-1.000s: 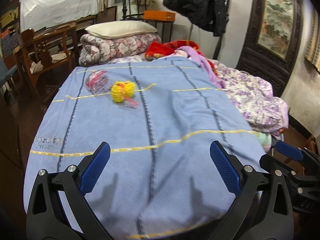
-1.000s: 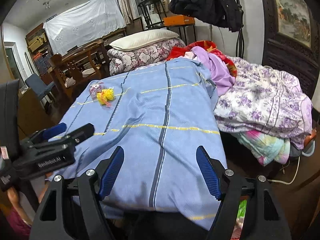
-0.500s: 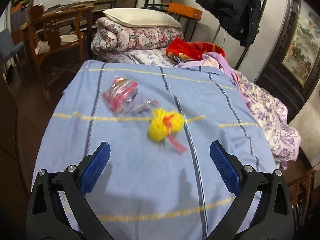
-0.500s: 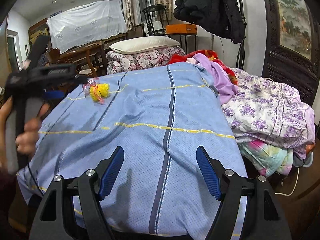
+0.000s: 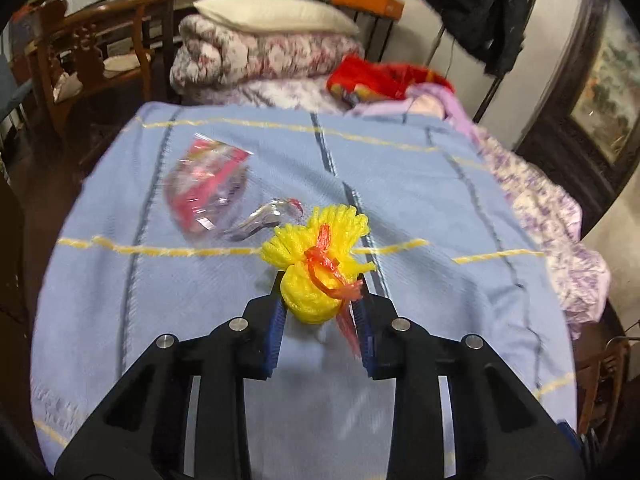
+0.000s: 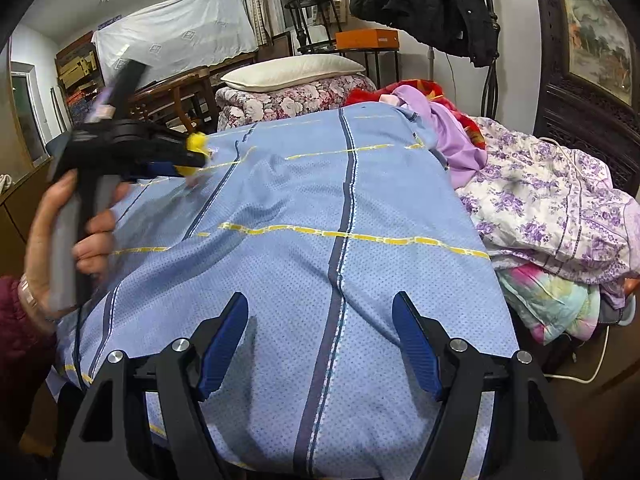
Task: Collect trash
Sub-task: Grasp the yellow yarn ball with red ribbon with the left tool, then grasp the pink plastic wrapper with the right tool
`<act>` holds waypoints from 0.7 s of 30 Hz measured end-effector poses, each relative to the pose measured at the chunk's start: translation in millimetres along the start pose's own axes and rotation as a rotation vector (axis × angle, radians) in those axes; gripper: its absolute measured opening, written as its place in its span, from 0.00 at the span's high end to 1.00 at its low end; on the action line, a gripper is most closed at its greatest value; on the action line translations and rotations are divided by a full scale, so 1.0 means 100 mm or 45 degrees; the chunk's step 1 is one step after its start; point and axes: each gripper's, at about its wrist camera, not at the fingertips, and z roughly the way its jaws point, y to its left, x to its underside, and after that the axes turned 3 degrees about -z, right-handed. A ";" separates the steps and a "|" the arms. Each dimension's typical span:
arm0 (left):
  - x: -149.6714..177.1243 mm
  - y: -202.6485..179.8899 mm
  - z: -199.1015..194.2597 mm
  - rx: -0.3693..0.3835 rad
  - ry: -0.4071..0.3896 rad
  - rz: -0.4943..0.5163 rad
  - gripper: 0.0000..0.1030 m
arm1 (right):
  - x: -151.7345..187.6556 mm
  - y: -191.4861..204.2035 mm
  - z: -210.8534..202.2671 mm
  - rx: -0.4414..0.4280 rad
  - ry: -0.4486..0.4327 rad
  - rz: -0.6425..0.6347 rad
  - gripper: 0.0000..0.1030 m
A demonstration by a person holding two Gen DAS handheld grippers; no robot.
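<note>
A yellow foam net [image 5: 316, 276] tied with a red plastic strip lies on the blue blanket [image 5: 420, 184]. My left gripper [image 5: 320, 286] has its jaws closing on the net, both blue pads pressing its sides. Just behind it lie a red-and-clear plastic wrapper [image 5: 204, 184] and a small clear plastic scrap [image 5: 268, 218]. In the right wrist view a hand holds the left gripper [image 6: 192, 160] at the far left, with the yellow net [image 6: 196, 142] at its tip. My right gripper [image 6: 320, 304] hangs open over the blanket's [image 6: 360, 200] near end, nothing between its fingers.
A rolled floral quilt [image 5: 264, 52] with a pillow [image 5: 272, 14] sits at the bed's far end. Purple floral bedding [image 6: 552, 200] is heaped along the right side. A wooden chair [image 5: 100, 44] stands at far left. A black coat [image 6: 424, 4] hangs at the back.
My left gripper moved forward over the bed to the yellow net and its wide jaws closed onto it. The right gripper sank slightly and stayed open.
</note>
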 end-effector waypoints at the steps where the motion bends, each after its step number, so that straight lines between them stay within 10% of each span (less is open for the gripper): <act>1: 0.05 0.04 -0.10 0.008 -0.019 -0.004 0.69 | 0.00 0.01 -0.01 0.005 0.003 -0.004 0.29; 12: 0.51 0.88 -0.88 -0.132 -0.118 -0.094 0.69 | -0.65 0.50 0.05 -0.213 0.002 -0.076 0.29; 21: 0.65 1.21 -0.87 -0.162 -0.149 -0.184 0.69 | -1.64 1.43 0.91 -0.385 0.114 -0.144 0.29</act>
